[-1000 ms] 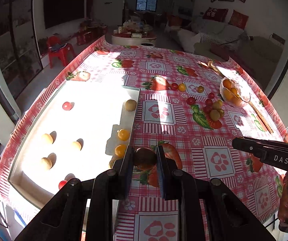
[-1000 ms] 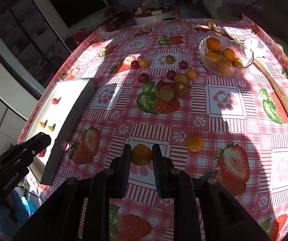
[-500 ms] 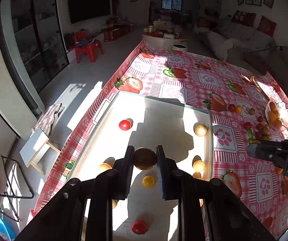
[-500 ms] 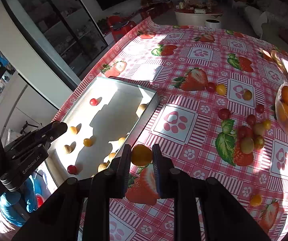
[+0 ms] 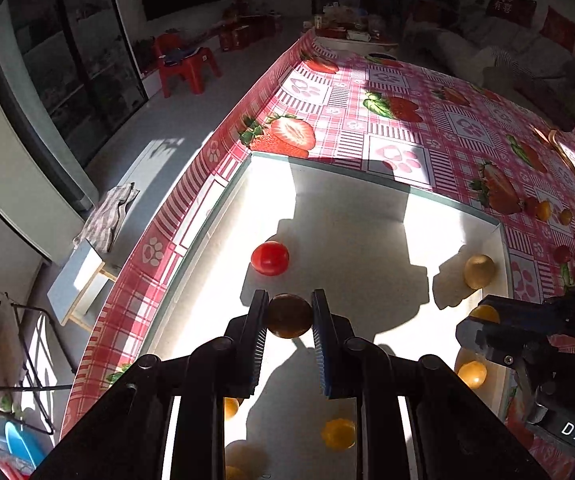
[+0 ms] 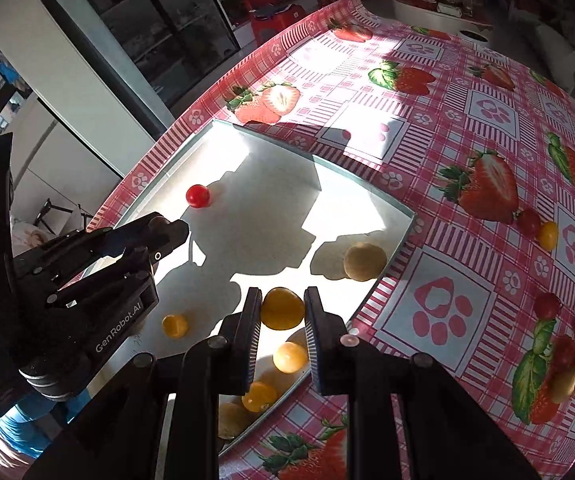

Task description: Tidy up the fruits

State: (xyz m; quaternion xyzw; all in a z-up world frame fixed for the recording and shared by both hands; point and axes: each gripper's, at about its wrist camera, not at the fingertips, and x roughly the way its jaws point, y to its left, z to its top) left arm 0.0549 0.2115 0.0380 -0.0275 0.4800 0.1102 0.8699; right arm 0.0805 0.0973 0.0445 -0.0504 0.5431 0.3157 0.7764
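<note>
A brown fruit [image 5: 289,316] is clamped in the left gripper [image 5: 289,318] over the white tray [image 5: 223,204]; an orange fruit [image 6: 282,308] is pinched by the right gripper [image 6: 282,310]. Loose fruits [image 6: 567,344] on the tablecloth [image 6: 467,128] are seen best from the right wrist.

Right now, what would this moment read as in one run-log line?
left gripper: shut on brown fruit | right gripper: shut on orange fruit | both over white tray | release: not yet

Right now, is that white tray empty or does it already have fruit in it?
Not empty. The white tray already holds a red tomato, a tan fruit and several small yellow fruits.
</note>
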